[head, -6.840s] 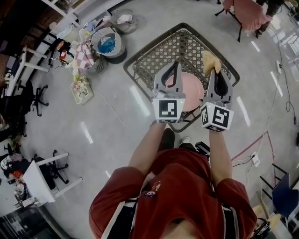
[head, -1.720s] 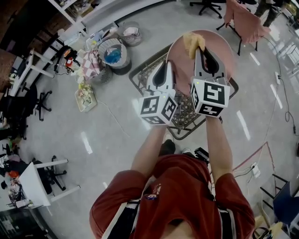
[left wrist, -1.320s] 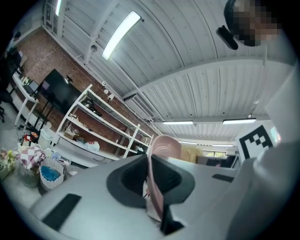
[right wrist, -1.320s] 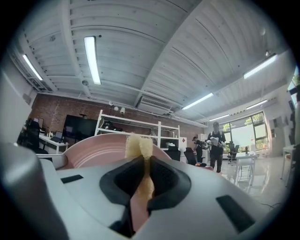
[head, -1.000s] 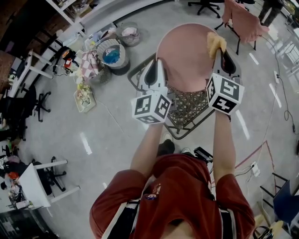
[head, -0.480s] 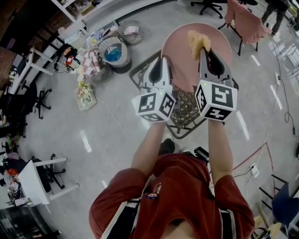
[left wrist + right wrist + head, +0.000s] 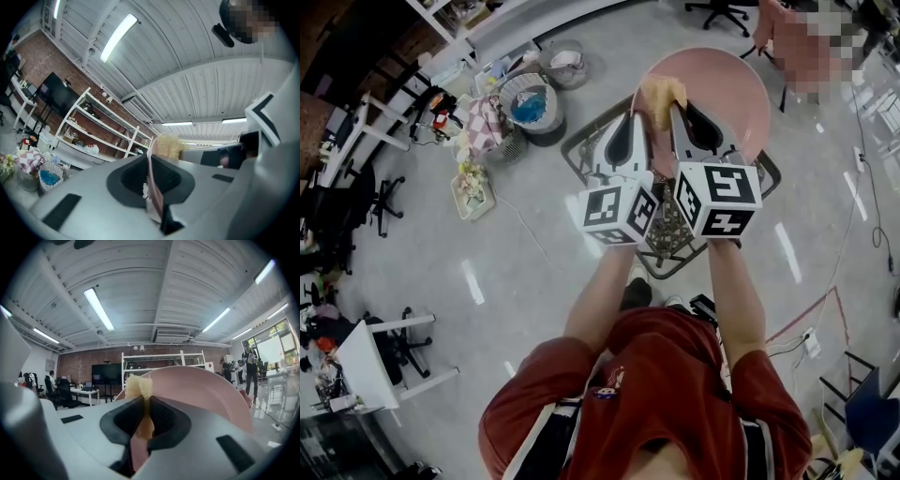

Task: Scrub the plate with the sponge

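Note:
A pink plate (image 7: 722,89) is held up on edge above the mesh rack. My left gripper (image 7: 630,129) is shut on the plate's left rim; the left gripper view shows that rim (image 7: 154,192) edge-on between the jaws. My right gripper (image 7: 673,111) is shut on a yellow sponge (image 7: 660,94), which rests against the left part of the plate's face, close to the left gripper. In the right gripper view the sponge (image 7: 139,389) sticks out of the jaws with the plate (image 7: 201,390) just behind it. The sponge (image 7: 167,146) also shows past the left jaws.
A dark wire-mesh rack (image 7: 673,234) stands on the grey floor under the grippers. Two round baskets (image 7: 525,105) and a pile of bits lie to the left. A white desk (image 7: 375,366) and black chairs are at the lower left; cables run along the right.
The right gripper has swept the sponge leftwards across the plate's face, from the right rim to beside the left gripper. The left gripper and plate have hardly moved.

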`<move>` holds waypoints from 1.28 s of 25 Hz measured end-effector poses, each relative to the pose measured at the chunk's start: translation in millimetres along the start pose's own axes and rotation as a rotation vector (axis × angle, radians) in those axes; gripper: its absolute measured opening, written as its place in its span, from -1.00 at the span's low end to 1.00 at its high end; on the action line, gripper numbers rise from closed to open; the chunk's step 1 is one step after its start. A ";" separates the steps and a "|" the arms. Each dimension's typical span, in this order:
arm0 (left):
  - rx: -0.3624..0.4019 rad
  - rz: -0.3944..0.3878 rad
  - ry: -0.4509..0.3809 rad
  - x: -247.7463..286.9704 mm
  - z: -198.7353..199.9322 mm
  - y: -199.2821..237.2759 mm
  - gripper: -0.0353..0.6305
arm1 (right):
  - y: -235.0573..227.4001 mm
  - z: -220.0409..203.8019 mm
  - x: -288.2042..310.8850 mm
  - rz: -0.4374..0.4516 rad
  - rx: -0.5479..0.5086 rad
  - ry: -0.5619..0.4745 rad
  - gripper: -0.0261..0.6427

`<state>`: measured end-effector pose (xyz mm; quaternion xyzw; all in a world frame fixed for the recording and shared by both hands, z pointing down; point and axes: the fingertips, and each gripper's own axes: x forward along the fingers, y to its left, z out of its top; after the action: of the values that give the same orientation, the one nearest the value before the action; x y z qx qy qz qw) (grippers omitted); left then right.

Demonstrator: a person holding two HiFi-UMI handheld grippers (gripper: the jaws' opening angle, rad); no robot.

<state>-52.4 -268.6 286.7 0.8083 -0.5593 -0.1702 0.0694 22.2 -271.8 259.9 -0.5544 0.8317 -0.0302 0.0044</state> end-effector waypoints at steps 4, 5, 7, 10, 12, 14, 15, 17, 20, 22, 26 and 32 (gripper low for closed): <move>-0.003 -0.003 0.000 -1.1 -3.3 0.3 -0.82 | 0.6 -7.6 0.4 -0.012 -0.008 0.008 -0.79; -0.004 -0.001 -0.003 -1.3 -3.0 0.4 -0.82 | -0.8 -8.1 0.1 -0.018 -0.012 0.009 -0.79; -0.010 0.002 -0.010 -1.4 -0.7 0.2 -0.82 | -6.9 -7.6 -1.1 -0.034 -0.014 0.011 -0.79; -0.010 0.004 -0.016 -0.4 2.7 1.6 -0.82 | -21.0 -6.8 -3.2 -0.069 -0.003 0.013 -0.79; -0.008 0.006 -0.016 0.1 3.3 3.3 -0.82 | -32.9 -7.9 -5.0 -0.095 0.000 0.014 -0.79; -0.004 0.008 -0.017 -0.3 4.2 5.2 -0.82 | -47.1 -9.4 -7.9 -0.127 0.006 0.016 -0.79; -0.004 0.010 -0.018 -0.4 4.5 6.5 -0.82 | -55.0 -10.0 -9.5 -0.144 0.011 0.017 -0.79; -0.005 0.017 -0.021 -0.2 5.0 9.6 -0.82 | -70.2 -11.5 -12.6 -0.176 0.027 0.018 -0.79; -0.012 0.025 -0.024 -0.8 6.1 12.1 -0.82 | -87.9 -13.1 -18.2 -0.219 0.037 0.021 -0.79; -0.013 0.028 -0.025 0.1 6.8 12.7 -0.82 | -98.7 -14.4 -20.8 -0.248 0.032 0.026 -0.79; -0.014 0.035 -0.029 -1.6 5.7 14.7 -0.82 | -113.4 -18.6 -26.9 -0.291 0.027 0.032 -0.79; -0.016 0.050 -0.036 -6.1 7.8 20.8 -0.82 | -129.2 -22.0 -33.9 -0.341 0.014 0.042 -0.79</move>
<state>-75.4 -269.9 287.0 0.7903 -0.5792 -0.1873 0.0700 153.4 -289.1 288.0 -0.6867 0.7253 -0.0480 -0.0141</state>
